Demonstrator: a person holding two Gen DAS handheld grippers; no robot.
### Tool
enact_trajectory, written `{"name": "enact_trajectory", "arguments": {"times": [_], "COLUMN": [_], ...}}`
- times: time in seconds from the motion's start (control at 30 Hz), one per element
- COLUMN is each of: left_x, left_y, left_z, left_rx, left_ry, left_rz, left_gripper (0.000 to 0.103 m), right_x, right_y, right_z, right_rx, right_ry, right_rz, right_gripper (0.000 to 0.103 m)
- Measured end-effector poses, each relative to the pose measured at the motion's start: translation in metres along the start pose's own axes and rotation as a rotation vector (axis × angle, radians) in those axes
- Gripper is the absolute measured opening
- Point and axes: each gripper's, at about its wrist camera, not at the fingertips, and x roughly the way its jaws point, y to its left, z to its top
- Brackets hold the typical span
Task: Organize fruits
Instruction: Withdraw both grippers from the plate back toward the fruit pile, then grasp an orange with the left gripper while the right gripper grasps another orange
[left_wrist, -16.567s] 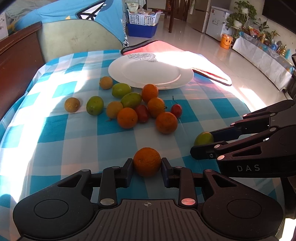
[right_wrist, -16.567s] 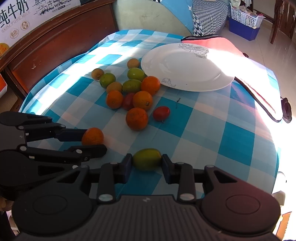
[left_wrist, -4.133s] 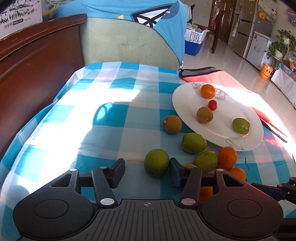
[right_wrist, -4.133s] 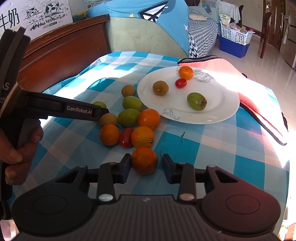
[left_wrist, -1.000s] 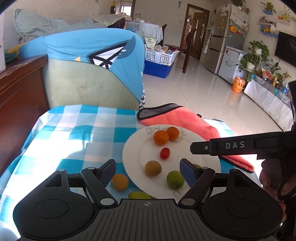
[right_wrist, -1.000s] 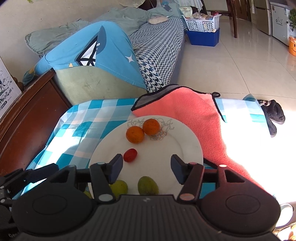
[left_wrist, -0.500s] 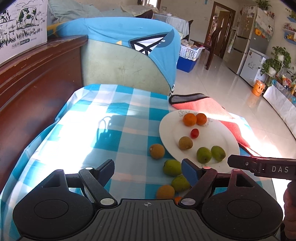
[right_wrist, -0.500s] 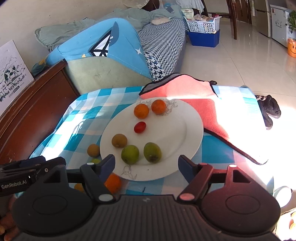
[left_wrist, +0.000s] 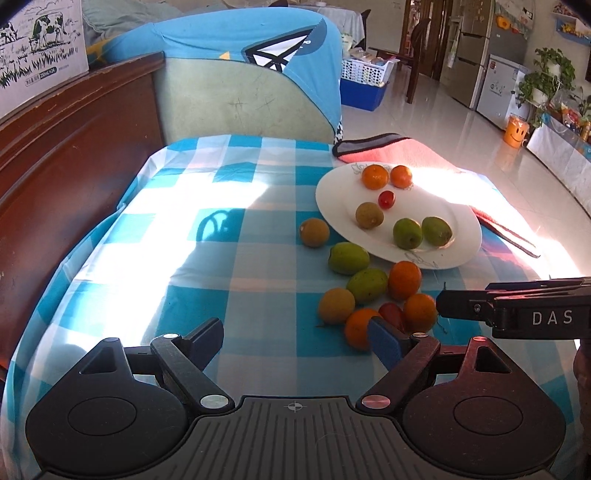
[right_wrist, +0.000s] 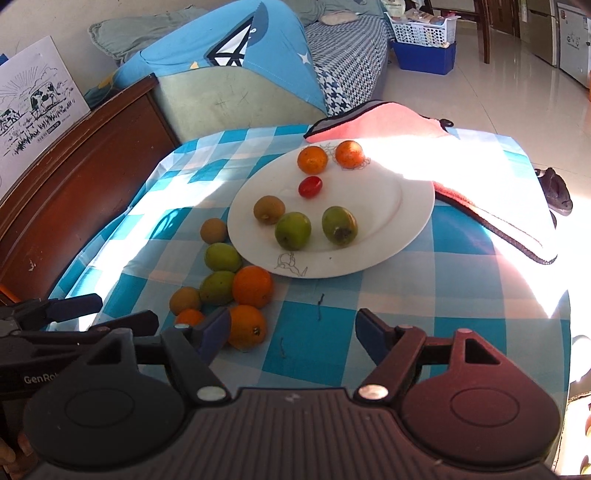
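Now oranges lie beside right claw — unheld.

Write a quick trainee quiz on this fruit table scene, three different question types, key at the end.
1. How many fruits lie on the white plate?
2. True or false: the cherry tomato lies on the tablecloth, off the plate.
3. What lies just beyond the plate's far edge? A) pink towel B) book C) tray
Key: 1) six; 2) false, it is on the plate; 3) A.
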Motion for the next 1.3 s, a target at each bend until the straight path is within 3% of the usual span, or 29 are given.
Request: {"name": "enact_trajectory", "arguments": {"times": [0.4, 0.7, 1.13, 1.3], "left_x": [0.007, 0.010, 0.017, 0.023], "left_y": [0.000, -0.005, -0.012, -0.014], "left_z": [-0.010, -0.011, -0.010, -0.010], "left_rx": [0.000, 0.000, -0.055, -0.054], "left_ry": [0.037, 0.007, -0.053, -0.059], "left_rz": [-0.011, -0.058, -0.131, -0.135], "left_gripper": [0.087, 0.086, 0.078, 0.062], "right_x": [0.019, 0.026, 0.010, 0.014], "right_y": [0.012, 0.015, -0.009, -0.008], "right_z": [-0.002, -0.003, 0.002, 0.000], "right_rx": [-0.042, -0.046, 0.076, 0.076], "right_ry": [0.020, 0.004, 0.015, 0.029], "right_rz": [0.058, 0.097, 0.026, 0.012], "right_gripper": [0.053, 0.029, 0.029, 0.029]}}
